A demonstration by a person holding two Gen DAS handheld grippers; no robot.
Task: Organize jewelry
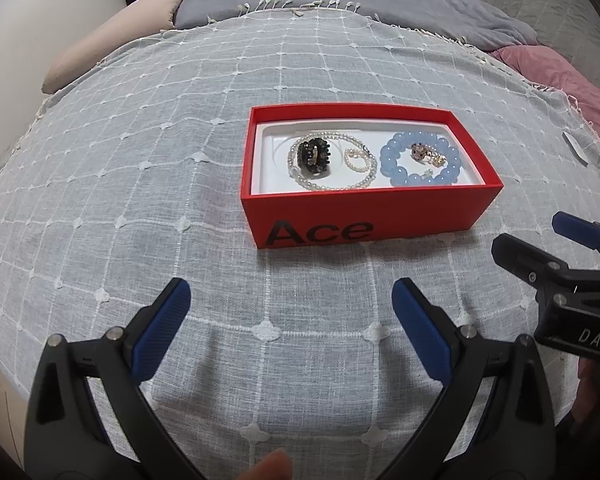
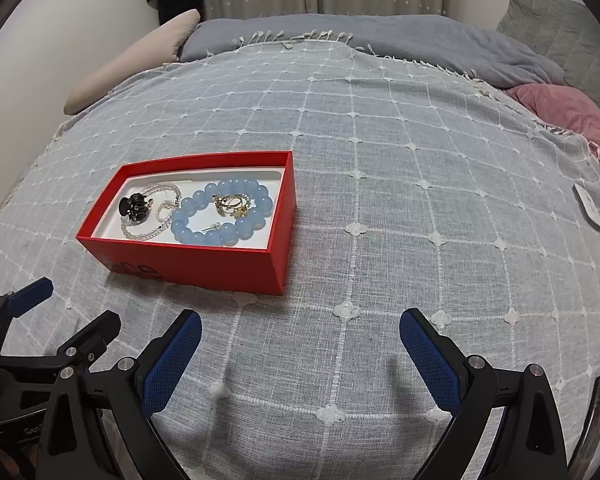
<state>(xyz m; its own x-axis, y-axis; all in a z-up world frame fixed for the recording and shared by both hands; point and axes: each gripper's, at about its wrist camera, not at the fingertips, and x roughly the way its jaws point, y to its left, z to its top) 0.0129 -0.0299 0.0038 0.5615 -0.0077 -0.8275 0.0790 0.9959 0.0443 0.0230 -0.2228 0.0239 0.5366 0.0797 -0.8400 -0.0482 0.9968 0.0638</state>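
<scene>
A red box (image 1: 364, 216) marked "Ace" on its near wall sits open on a bed (image 1: 180, 184) covered by a grey throw with a white grid pattern; a white tray lines its inside. All visible jewelry lies inside the box. On the left side of the tray, in the left wrist view, a black hair claw (image 1: 311, 157) rests within the loop of a pearl strand (image 1: 340, 184). On the right side lies a blue bead bracelet (image 1: 396, 160), and inside its ring sit small gold-coloured pieces (image 1: 426, 154); their exact kind is too small to tell. The left gripper (image 1: 291, 304) hovers over bare throw on the near side of the box, jaws wide, nothing between them. The right gripper (image 2: 300, 334) hovers beside it, also over bare throw and near the box's right corner, jaws wide and empty. Each gripper shows at the edge of the other's view, the 2 close together but apart. Neither touches the box. A fingertip (image 1: 270, 466) shows at the bottom edge of the left wrist view. At the far side of the bed lie a beige pillow (image 2: 132, 64), a grey blanket (image 2: 380, 40) and a pink blanket (image 2: 572, 112). A small white flat object (image 2: 588, 210) lies on the throw well to the right of the box.
</scene>
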